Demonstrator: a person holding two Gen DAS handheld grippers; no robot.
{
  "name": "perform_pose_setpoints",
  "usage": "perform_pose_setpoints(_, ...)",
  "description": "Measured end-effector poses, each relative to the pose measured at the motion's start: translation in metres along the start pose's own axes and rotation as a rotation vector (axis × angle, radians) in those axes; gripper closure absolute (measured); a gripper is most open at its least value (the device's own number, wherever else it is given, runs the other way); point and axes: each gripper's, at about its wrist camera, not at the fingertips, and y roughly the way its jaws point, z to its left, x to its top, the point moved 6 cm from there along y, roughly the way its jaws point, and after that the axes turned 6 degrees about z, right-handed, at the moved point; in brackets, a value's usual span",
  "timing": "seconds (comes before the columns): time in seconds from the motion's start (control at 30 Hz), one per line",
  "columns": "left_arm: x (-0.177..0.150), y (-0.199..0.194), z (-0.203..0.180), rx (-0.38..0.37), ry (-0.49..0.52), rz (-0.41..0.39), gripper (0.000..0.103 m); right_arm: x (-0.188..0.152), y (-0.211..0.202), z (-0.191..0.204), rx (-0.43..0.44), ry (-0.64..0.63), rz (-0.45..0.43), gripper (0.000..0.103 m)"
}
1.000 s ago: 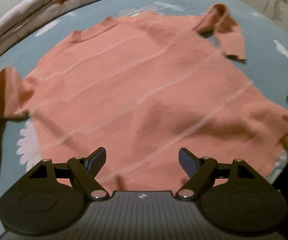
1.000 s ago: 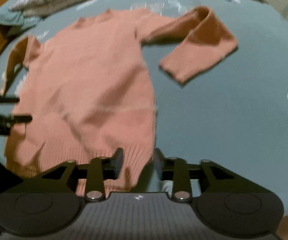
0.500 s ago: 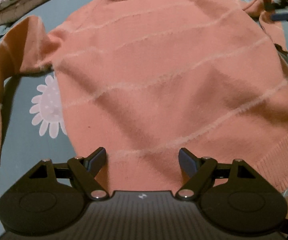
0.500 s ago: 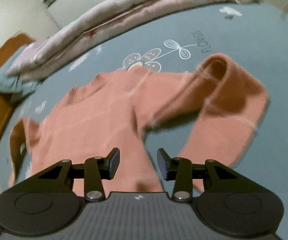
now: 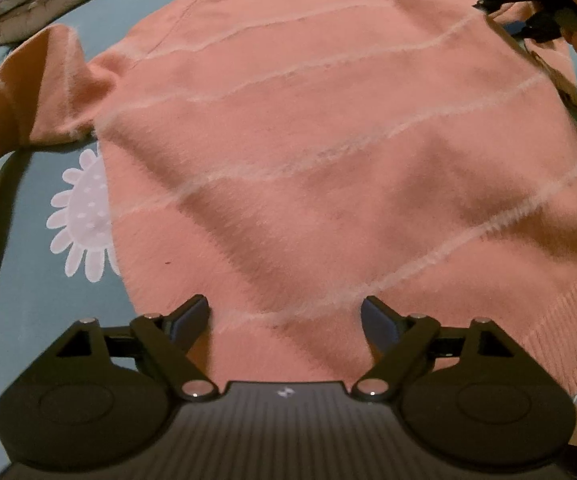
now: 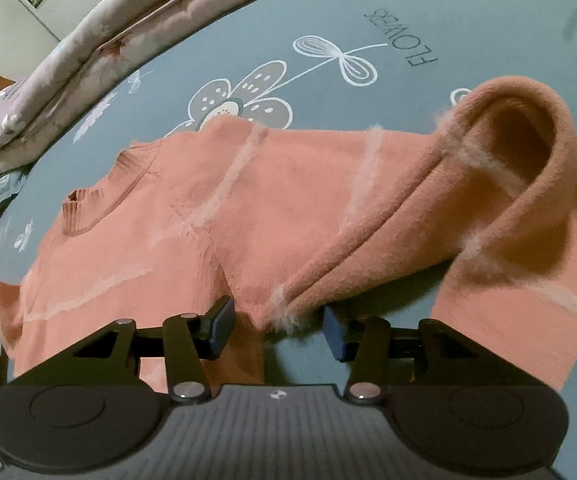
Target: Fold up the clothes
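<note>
A salmon-pink sweater (image 5: 328,152) with pale stripes is lying spread flat on a blue flower-print bed sheet (image 6: 468,32), its collar pointing away from the left gripper (image 5: 286,316). That gripper is hovering over the hem with its jaws standing wide and holding nothing. The right gripper (image 6: 278,326) is sitting low at the armpit beside the doubled-over right sleeve (image 6: 528,208), jaws parted around the fabric edge without gripping it. A folded quilt (image 6: 100,52) is lying along the far edge of the bed.

Left gripper (image 5: 286,318) above pink striped sweater (image 5: 328,160).
Jaws spread wide over hem area; sweater lies flat on blue floral bedsheet (image 5: 48,280).
</note>
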Motion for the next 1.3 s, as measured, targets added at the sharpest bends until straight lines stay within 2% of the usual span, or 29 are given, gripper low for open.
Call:
perform_pose_setpoints(0.17,0.001,0.004,-0.001,-0.007,-0.001,-0.007,0.015,0.005,0.002,0.002,-0.001,0.029,-0.019,0.049)
perform_pose_setpoints(0.23,0.001,0.005,-0.001,-0.008,-0.004,-0.01,0.014,0.006,0.003,0.004,-0.048,-0.002,-0.024,0.059)
perform_pose_setpoints(0.27,0.001,0.005,-0.001,-0.009,-0.004,-0.011,0.014,0.006,0.004,0.005,-0.086,-0.026,-0.031,0.077)
perform_pose_setpoints(0.37,0.002,0.005,-0.002,-0.011,-0.001,-0.01,0.014,0.008,0.001,0.007,-0.138,-0.07,-0.074,0.086)
perform_pose_setpoints(0.53,0.003,0.003,-0.002,-0.009,0.003,-0.007,0.014,0.028,-0.015,0.015,-0.222,-0.151,-0.189,0.089)
perform_pose_setpoints(0.7,0.004,0.004,-0.003,-0.005,0.009,-0.011,0.014,0.053,-0.021,0.016,-0.261,-0.193,-0.212,0.09)
perform_pose_setpoints(0.83,0.004,0.008,-0.002,-0.017,-0.005,-0.011,0.013,0.05,0.003,0.003,-0.322,-0.196,-0.189,0.09)
perform_pose_setpoints(0.93,0.005,0.007,-0.001,-0.024,-0.008,-0.013,0.012,0.045,0.015,-0.006,-0.334,-0.159,-0.187,0.09)
perform_pose_setpoints(1.0,0.005,0.006,0.0,-0.028,-0.01,-0.014,0.012,0.031,0.002,-0.007,-0.303,-0.155,-0.185,0.078)
perform_pose_setpoints(1.13,0.005,-0.001,0.003,-0.042,-0.025,-0.029,0.012,-0.006,-0.03,-0.01,-0.231,-0.152,-0.17,0.063)
perform_pose_setpoints(1.2,0.005,-0.01,0.007,-0.053,-0.042,-0.048,0.012,-0.024,-0.046,-0.011,-0.195,-0.15,-0.163,0.051)
perform_pose_setpoints(1.3,0.004,-0.026,0.022,-0.058,-0.075,-0.073,0.013,-0.051,-0.071,-0.013,-0.141,-0.148,-0.152,0.05)
